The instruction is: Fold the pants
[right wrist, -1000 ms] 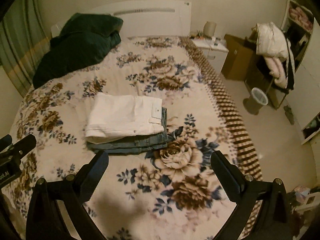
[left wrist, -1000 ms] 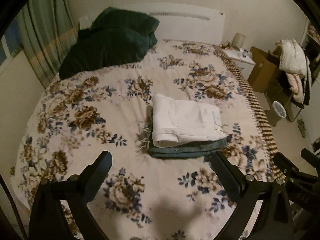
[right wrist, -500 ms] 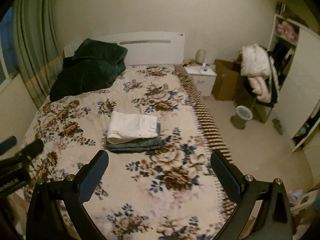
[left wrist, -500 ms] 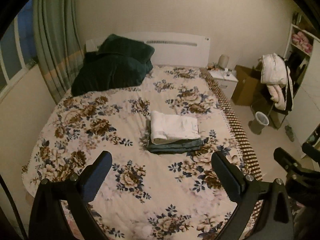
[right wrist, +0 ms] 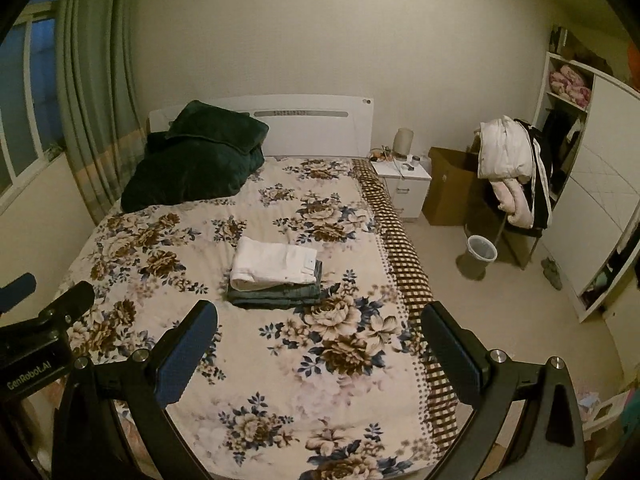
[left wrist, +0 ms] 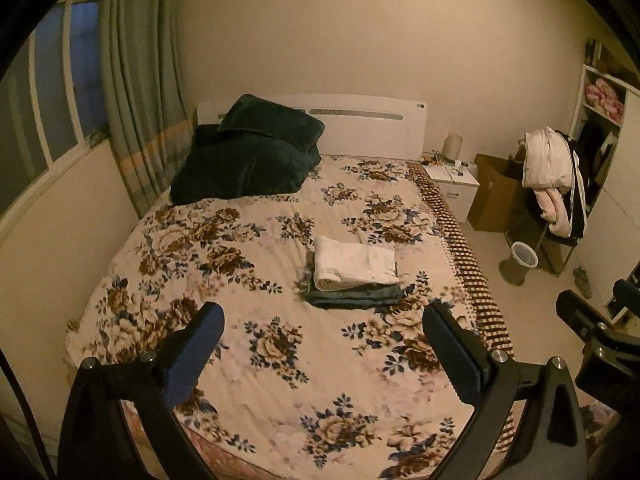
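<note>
The bed [left wrist: 168, 248] fills most of both views, its floral cover smooth, with a dark green blanket [left wrist: 248, 156] heaped at the head-end left corner. Toward the right edge, about midway along, sit the white pants [left wrist: 354, 262], folded into a tidy rectangle on top of folded blue jeans [left wrist: 356, 294]. The left gripper [left wrist: 322, 346] and right gripper [right wrist: 320, 342] both hang above the foot end, well apart from the stack, jaws spread wide and empty. The folding looks finished, so the step in hand is likely a clean retreat. Doing it well means keeping both grippers clear of the cover so nothing drags or rucks the stack.
</note>
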